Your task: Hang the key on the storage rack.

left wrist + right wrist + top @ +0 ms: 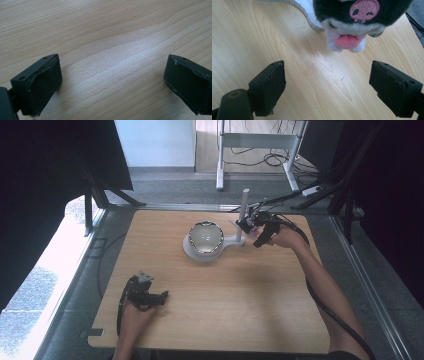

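Near the worktop's [240,290] far right corner, the right gripper [327,82] gapes before a plush toy [354,22]; the left gripper [112,80], near the front left corner, gapes over bare wood.

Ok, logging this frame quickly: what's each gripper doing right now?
Left gripper: open, holding nothing, over the bare wooden table.
Right gripper: open, holding nothing, facing the black-and-white plush toy.

A dark plush toy [357,17] with a pink skull patch sits beside the white stand [227,242].
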